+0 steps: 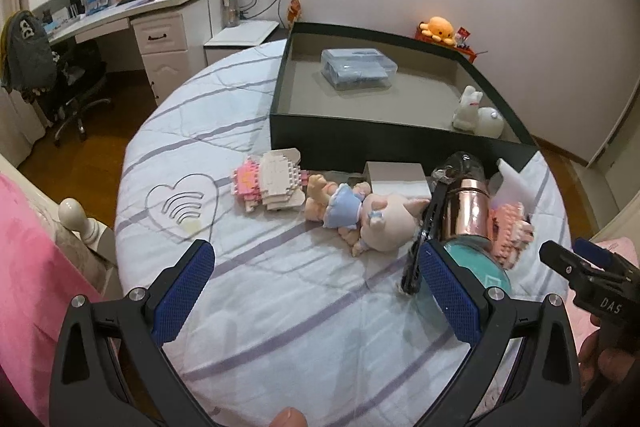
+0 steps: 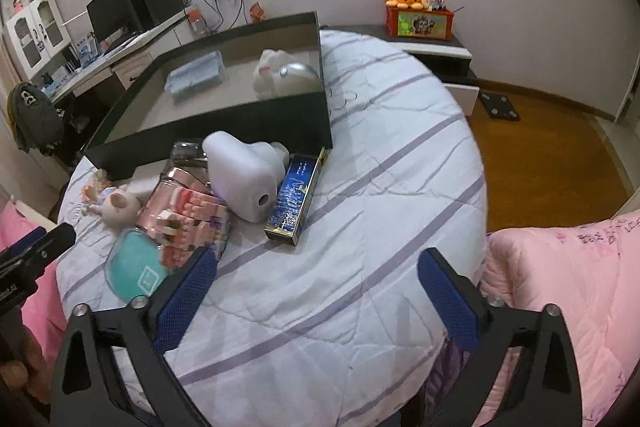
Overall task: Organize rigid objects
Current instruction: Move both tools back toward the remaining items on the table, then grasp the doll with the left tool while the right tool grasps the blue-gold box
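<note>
Rose-gold metal and clear plastic make the bottle (image 1: 466, 203) stiff, slick and round, lying on the bedspread (image 1: 280, 287) before the dark tray (image 1: 400, 141); grip across its middle. Left gripper (image 1: 316, 279) and right gripper (image 2: 316, 287) both gape, empty; only the right view shows the blue box (image 2: 296, 197) and white device (image 2: 244, 177).

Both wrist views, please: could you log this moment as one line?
left hand-held gripper open, empty | right hand-held gripper open, empty | box: case, rabbit
</note>
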`<state>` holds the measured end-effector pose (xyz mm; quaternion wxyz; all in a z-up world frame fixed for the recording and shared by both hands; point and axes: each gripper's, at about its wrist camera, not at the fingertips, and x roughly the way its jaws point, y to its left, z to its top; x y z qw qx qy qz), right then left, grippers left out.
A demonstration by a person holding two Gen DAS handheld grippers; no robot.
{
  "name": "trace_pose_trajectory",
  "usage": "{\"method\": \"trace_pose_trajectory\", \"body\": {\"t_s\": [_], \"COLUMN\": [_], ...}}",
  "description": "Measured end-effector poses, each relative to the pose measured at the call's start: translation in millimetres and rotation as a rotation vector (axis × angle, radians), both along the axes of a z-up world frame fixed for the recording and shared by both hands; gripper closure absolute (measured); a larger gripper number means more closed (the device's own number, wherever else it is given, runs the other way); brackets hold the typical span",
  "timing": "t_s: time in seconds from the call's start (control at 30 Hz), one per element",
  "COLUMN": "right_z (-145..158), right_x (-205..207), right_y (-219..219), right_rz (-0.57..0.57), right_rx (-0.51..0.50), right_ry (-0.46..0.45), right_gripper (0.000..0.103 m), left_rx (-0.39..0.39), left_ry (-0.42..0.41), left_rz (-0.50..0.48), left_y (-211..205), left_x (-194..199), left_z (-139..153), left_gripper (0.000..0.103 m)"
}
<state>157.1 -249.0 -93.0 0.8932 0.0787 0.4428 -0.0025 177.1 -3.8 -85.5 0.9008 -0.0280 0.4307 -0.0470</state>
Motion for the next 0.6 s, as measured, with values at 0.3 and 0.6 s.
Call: {"method": "trace_pose_trajectory", "body": {"t_s": [0.3,0.6], "right_z": [-20.6,-24.7], "right_x": [27.3,37.8], "right_y": [4.7,10.7], "right_rz": [0.011,0.017], "right_rx": [-0.035,-0.105], "right_ry": [0.045,0.040], "right_gripper": [0.021,0.041], "left_rx": [-0.032,-0.083], "left_ry": [0.057,0.050], "left_rz": [-0.057,-0.087], "left_y": [-16.6,-13.2], "left_x": [34.9,48.0], "left_z": [-29.1,-39.3], "left_gripper": [0.000,0.005]}}
